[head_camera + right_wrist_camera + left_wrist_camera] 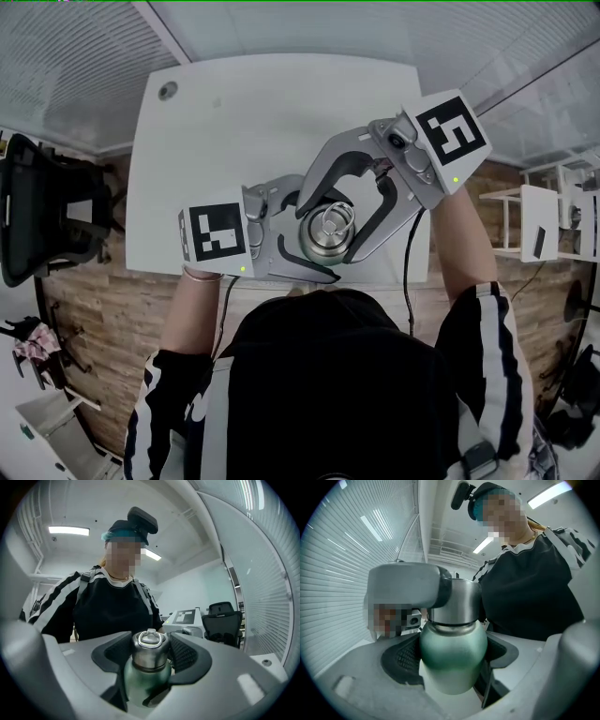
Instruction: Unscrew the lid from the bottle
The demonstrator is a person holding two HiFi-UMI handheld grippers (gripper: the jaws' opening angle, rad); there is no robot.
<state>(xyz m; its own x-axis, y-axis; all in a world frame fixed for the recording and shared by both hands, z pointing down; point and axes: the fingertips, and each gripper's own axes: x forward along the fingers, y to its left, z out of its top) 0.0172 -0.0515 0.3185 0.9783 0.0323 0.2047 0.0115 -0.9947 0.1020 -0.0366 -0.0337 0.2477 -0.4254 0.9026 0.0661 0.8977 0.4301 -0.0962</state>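
A green metal bottle point(453, 651) with a steel lid point(149, 648) stands upright near the front edge of the white table point(262, 122). A wire ring lies on top of the lid point(333, 221). My left gripper point(451, 660) is shut on the bottle's green body, one pad against each side. From the upper right my right gripper point(149, 657) comes in level, its ribbed pads point(185, 653) closed on the lid. In the head view the left gripper point(309, 244) sits lower on the bottle than the right gripper point(330, 234). The bottle's base is hidden.
The person stands close against the table's front edge. A black office chair point(37, 206) is at the left and a white shelf unit point(539, 220) at the right. The table has a small round grommet point(168, 90) at its far left corner.
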